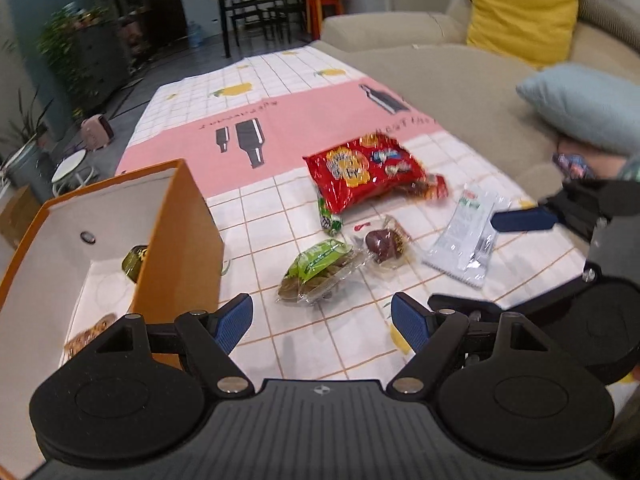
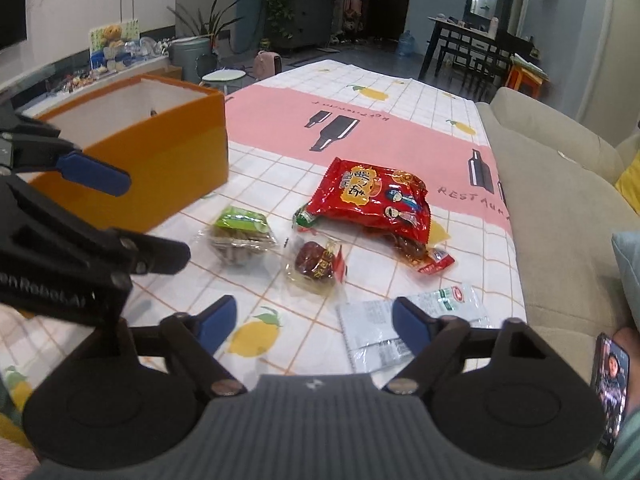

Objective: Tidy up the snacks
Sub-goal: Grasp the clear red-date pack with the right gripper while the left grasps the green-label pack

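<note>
We've got a glossy tablecloth [image 2: 280,144] here, white grid with lemons and a pink band. On it sits a crinkly red foil bag [image 2: 376,200], a clear pack with a green label [image 1: 318,270], a dark date in cellophane [image 2: 316,266] and a flat white sachet [image 1: 466,240]. The orange cardboard box [image 1: 176,232], white inside, already holds a couple of snacks.

Left gripper [image 1: 322,322] hangs with jaws spread and empty – green-label pack just ahead of its tips. Right gripper [image 2: 310,322] is parted too, nothing pinched – its right blue ribbed pad [image 2: 410,326] sits over the sachet.
</note>
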### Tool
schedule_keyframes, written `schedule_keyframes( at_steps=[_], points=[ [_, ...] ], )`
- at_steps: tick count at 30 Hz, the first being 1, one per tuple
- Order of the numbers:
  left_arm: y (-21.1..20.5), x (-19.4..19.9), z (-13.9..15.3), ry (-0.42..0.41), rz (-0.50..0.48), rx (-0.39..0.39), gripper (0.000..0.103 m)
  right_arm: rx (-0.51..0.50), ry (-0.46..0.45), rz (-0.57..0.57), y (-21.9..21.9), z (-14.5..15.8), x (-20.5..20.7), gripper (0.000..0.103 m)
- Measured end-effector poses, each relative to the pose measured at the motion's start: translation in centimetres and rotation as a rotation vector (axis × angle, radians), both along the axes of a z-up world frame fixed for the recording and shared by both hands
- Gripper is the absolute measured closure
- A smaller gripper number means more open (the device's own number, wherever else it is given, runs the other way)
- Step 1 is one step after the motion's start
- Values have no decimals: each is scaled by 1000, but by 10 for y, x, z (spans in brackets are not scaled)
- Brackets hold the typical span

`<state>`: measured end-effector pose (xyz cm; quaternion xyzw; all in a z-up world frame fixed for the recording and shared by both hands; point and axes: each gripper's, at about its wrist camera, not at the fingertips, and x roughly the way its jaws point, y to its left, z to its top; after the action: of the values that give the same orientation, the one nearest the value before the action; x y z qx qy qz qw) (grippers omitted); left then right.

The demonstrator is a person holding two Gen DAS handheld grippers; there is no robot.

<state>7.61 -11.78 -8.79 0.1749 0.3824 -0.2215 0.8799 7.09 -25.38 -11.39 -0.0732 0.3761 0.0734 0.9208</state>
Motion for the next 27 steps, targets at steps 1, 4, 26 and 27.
schedule_keyframes(
  at_steps=[1, 4, 26, 27],
  points=[
    [-2, 3, -3, -2, -6, 10, 11, -10, 1, 5, 0, -3, 3, 25],
    [-7, 12, -9, -1, -13, 20, 11, -42, 7, 21, 2, -16, 15, 31],
    [-36, 62, -51, 46, -64, 124, 26, -173, -30, 170, 17, -59, 61, 54],
    [-36, 61, -52, 51, -62, 119, 31, -174, -32, 172, 17, -59, 61, 58]
  ],
)
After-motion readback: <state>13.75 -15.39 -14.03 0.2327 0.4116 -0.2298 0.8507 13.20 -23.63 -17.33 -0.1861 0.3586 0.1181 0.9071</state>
